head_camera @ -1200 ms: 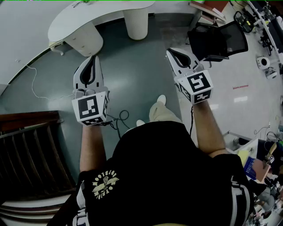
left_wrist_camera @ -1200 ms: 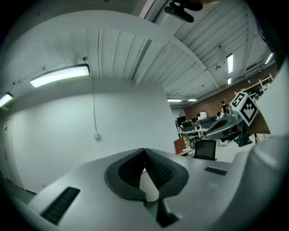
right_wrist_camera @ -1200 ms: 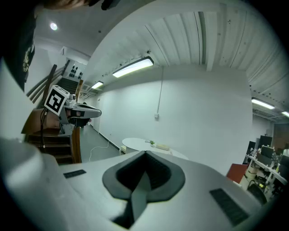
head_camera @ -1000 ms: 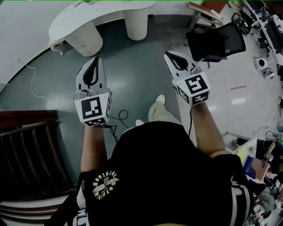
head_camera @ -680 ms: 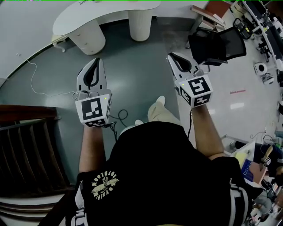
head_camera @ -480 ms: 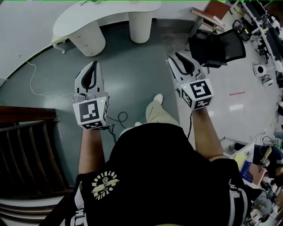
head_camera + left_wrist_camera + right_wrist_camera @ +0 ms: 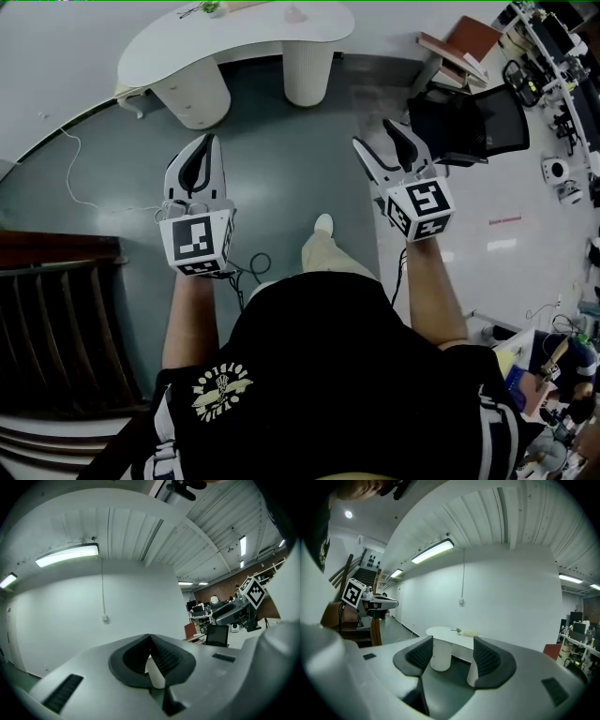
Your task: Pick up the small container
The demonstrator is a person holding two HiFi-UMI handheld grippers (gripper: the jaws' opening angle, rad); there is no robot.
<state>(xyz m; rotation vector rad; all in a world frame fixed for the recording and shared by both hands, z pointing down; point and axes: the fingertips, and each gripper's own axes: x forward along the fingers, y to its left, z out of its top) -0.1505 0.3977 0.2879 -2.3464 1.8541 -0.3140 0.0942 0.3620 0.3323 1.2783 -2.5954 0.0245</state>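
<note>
On the right gripper the fingers have just been opening and are standing wide, empty. The left gripper is carrying its fingers together, empty. The person is likely preparing a grasp at the white surface, still well apart.

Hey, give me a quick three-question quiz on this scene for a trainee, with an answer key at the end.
1. True or false: the left hand-held gripper has its jaws together.
2. In its own view, what shows between the jaws of the right hand-held gripper? A) white table B) sofa C) fridge
3. What does either gripper hold?
Key: 1 true. 2 A, seen at a distance. 3 nothing; the right jaws have just been opening and stand apart, empty.
</note>
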